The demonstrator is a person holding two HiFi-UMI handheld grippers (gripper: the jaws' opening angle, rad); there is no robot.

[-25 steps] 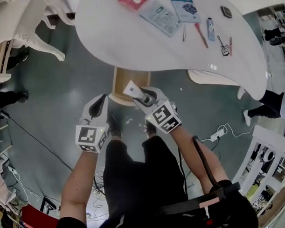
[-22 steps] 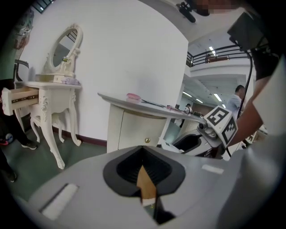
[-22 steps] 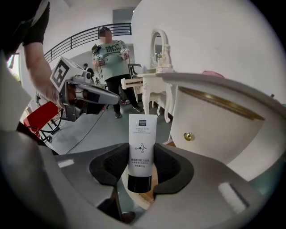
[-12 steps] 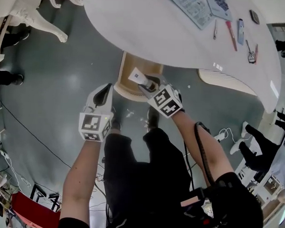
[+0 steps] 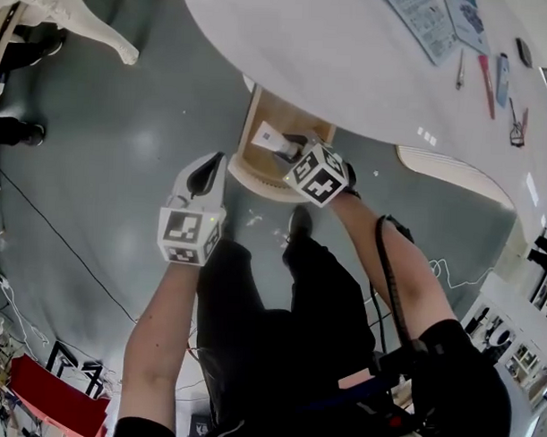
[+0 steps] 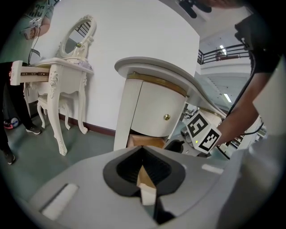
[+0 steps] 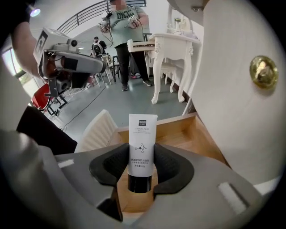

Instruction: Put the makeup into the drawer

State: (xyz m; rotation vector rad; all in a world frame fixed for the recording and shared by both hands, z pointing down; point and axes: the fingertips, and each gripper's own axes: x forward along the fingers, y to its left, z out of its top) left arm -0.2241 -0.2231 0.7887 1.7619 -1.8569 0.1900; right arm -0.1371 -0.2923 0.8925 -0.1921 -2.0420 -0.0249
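Right gripper view shows the right gripper [image 7: 142,157] clenched on a white tube [image 7: 142,134], its black cap toward the camera; the tube hangs over the open wooden drawer [image 7: 196,136], which sits under the white table [image 5: 351,55]; the left gripper [image 6: 143,152], jaws together and empty, hovers left of the drawer, apart from it.

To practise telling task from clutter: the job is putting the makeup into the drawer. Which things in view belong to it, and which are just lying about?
Job: white tube, gripped in the right tool; open wooden drawer below it; likely the pencils on the tabletop.
Lying about: leaflets; ornate dressing table with mirror.
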